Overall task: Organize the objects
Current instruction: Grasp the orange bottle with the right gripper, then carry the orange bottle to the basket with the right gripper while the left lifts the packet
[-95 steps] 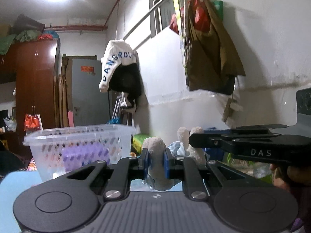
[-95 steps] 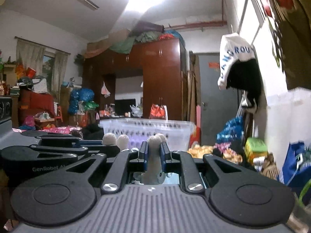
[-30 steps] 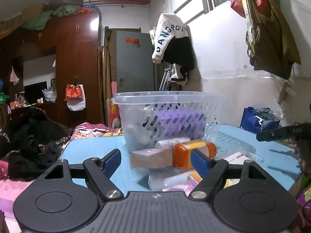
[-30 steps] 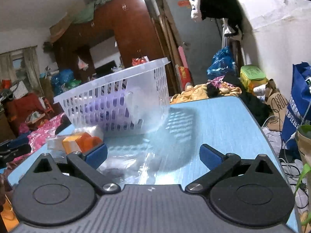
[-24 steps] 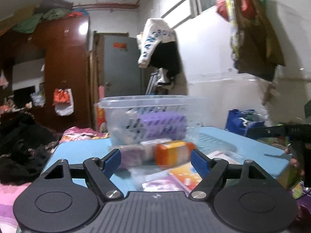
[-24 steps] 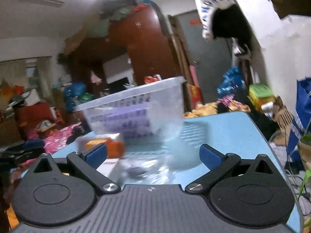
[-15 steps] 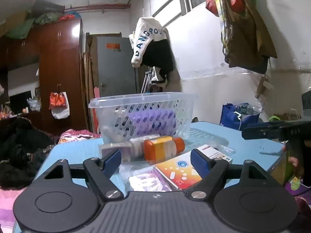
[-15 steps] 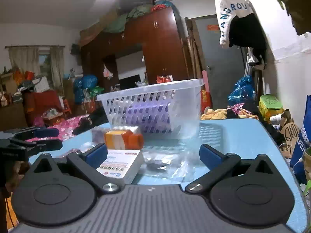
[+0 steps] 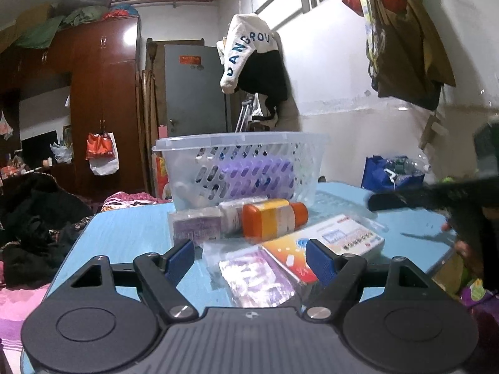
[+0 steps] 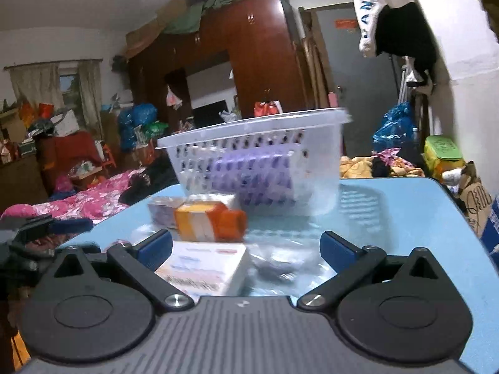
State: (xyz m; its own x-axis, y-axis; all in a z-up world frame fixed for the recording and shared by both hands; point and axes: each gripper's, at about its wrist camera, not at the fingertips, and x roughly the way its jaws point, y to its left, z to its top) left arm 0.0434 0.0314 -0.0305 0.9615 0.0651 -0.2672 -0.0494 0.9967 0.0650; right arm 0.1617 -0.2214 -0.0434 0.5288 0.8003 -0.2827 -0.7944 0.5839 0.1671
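A clear plastic basket (image 9: 299, 143) (image 10: 321, 199) stands at the far side of a light blue table (image 9: 124, 233) (image 10: 405, 218), with a purple pack (image 9: 259, 177) inside. In front of it lie an orange bottle (image 9: 274, 218) (image 10: 209, 221), a small purple box (image 9: 193, 227), a white and orange medicine box (image 9: 336, 240) (image 10: 205, 268) and a purple sachet (image 9: 255, 277). My left gripper (image 9: 249, 255) is open and empty, low over the sachet. My right gripper (image 10: 246, 249) is open and empty, just above the medicine box and a clear plastic bag (image 10: 280, 265).
The other gripper's black body shows at the right edge of the left wrist view (image 9: 436, 196) and at the left edge of the right wrist view (image 10: 37, 227). A pink bedspread (image 10: 78, 199), a dark wardrobe (image 9: 99, 109) and bags (image 9: 389, 171) surround the table.
Both grippers let go of the plush toy they held and opened wide. Both have since swung over the table and come closer to the pile in front of the basket.
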